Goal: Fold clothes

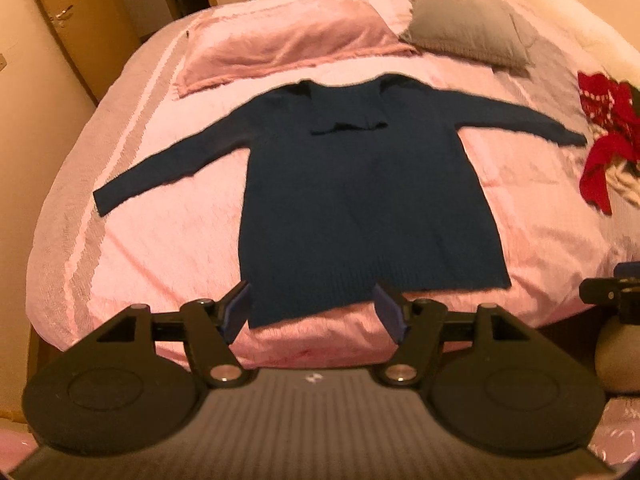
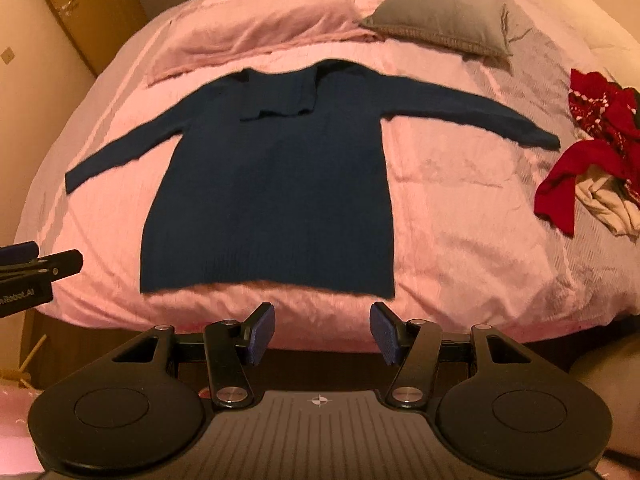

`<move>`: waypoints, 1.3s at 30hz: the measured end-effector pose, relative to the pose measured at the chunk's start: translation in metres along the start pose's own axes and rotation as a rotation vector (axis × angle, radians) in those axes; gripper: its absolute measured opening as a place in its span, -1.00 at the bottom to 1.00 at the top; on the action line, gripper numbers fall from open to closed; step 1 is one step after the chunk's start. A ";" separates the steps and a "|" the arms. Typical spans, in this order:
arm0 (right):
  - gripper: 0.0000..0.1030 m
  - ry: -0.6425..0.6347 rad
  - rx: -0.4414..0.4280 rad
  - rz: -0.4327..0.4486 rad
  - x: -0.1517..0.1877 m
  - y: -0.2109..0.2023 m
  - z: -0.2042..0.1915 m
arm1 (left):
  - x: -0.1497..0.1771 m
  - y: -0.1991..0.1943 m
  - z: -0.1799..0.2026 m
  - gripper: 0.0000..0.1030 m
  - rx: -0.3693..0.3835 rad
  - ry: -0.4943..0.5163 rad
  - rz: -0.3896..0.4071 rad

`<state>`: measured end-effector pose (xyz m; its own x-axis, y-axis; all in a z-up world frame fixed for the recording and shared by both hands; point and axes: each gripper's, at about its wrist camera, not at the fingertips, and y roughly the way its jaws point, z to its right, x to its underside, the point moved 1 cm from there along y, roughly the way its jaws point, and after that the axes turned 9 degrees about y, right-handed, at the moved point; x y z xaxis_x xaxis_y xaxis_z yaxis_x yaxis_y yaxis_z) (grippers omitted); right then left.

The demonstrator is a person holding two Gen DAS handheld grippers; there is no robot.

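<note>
Garment: I see a dark teal long-sleeved knit sweater (image 1: 360,200) lying flat on the pink bed cover (image 1: 160,248), filling the middle of both frames, collar toward the pillows at the top, hem at the near edge.
Long axis: body runs top to bottom of frame; sleeves spread left and right.
Left gripper (image 1: 316,314): jaws stand apart with nothing pinched; in the left wrist view the hem's lower left corner shows between them, below and ahead.
Right gripper (image 2: 322,332): jaws stand apart and empty; the hem's lower right corner lies just above them in the frame.
Nearer hand: I judge each is nearest its own hem corner.
Next move: probably down onto the hem or sleeves.
Clutter: a red and pale clothes heap (image 2: 592,160) at right, well apart.
Writing: "Robot.AI", partly cut off, at the left edge of the right wrist view.
</note>
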<state>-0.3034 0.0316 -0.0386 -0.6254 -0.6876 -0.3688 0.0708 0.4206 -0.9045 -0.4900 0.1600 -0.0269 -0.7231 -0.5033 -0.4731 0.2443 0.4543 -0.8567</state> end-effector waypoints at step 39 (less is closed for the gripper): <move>0.14 -0.149 -0.107 -0.017 -0.064 0.025 -0.004 | -0.055 0.023 0.007 0.24 -0.087 -0.075 -0.023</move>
<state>-0.2648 0.0881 -0.0369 -0.5036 -0.7717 -0.3884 -0.0267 0.4632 -0.8858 -0.4401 0.1927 -0.0219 -0.6764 -0.5664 -0.4708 0.1688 0.5029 -0.8477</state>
